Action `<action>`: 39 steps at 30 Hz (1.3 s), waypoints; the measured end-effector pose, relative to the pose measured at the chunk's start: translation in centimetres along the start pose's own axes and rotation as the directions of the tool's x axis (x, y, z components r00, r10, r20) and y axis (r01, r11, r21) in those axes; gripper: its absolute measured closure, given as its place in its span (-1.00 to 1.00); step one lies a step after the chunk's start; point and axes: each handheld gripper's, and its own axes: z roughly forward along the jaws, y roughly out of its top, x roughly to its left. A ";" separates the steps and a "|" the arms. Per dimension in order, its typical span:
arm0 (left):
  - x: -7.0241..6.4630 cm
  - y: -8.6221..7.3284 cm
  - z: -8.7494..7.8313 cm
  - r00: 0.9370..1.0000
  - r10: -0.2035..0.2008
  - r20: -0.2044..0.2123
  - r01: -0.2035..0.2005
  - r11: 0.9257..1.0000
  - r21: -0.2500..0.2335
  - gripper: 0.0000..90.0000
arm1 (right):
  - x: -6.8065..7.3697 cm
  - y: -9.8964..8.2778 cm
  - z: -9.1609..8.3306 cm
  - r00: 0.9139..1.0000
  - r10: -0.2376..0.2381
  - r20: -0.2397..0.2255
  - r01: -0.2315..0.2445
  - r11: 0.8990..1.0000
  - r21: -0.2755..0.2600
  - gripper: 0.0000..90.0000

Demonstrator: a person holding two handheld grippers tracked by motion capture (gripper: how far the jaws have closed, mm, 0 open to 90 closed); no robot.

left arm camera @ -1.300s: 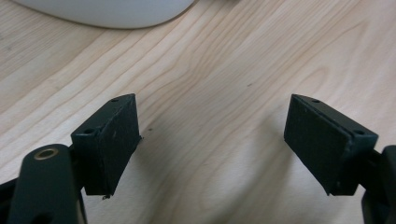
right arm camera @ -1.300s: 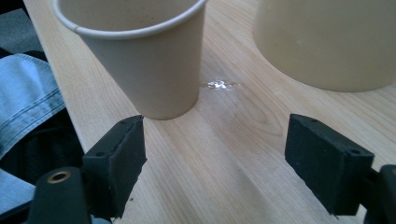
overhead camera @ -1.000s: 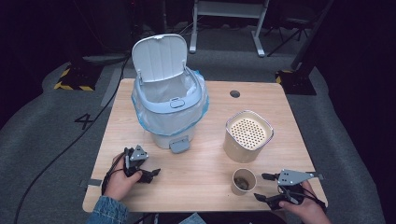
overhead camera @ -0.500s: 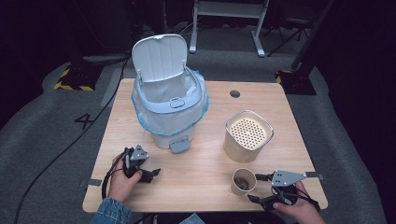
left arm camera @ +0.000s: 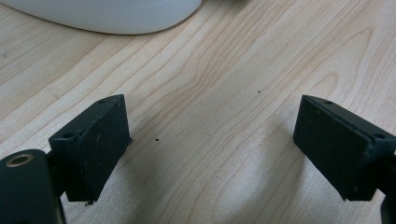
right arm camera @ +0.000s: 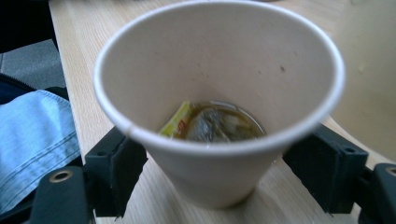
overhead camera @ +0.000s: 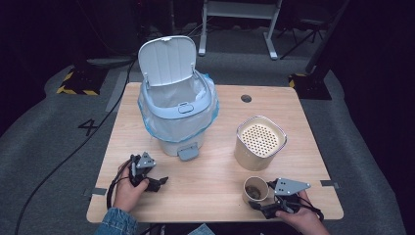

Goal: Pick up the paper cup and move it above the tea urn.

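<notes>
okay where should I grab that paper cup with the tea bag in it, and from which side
Grip the paper cup across its lower wall, coming level from the table's near edge, where the right gripper already straddles it. It stands upright holding liquid and tapers downward, so squeeze gently.

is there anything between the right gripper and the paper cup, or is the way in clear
Nothing visible stands in the way. The paper cup already sits between the right gripper's jaws, which have just been closing on it; a small gap still shows at each side. It holds a used tea bag in brown liquid.
</notes>
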 end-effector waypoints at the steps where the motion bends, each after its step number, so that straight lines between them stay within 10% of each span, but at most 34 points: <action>1: 0.0 0.0 0.0 1.000 0.000 0.002 0.000 1.000 -0.001 -0.75 | 0.1 0.1 0.1 1.000 -0.005 0.004 0.005 1.000 -0.009 -0.49; 15: 0.0 0.0 0.0 1.000 0.001 0.003 -0.001 1.000 0.000 -0.76 | 0.0 0.4 0.3 0.999 -0.035 0.012 0.036 0.995 -0.096 -0.33; 39: 0.1 0.1 0.1 1.000 0.006 0.002 -0.006 1.000 0.000 -0.76 | -2.7 5.3 -6.1 0.999 -0.030 0.011 0.031 0.993 -0.113 -0.30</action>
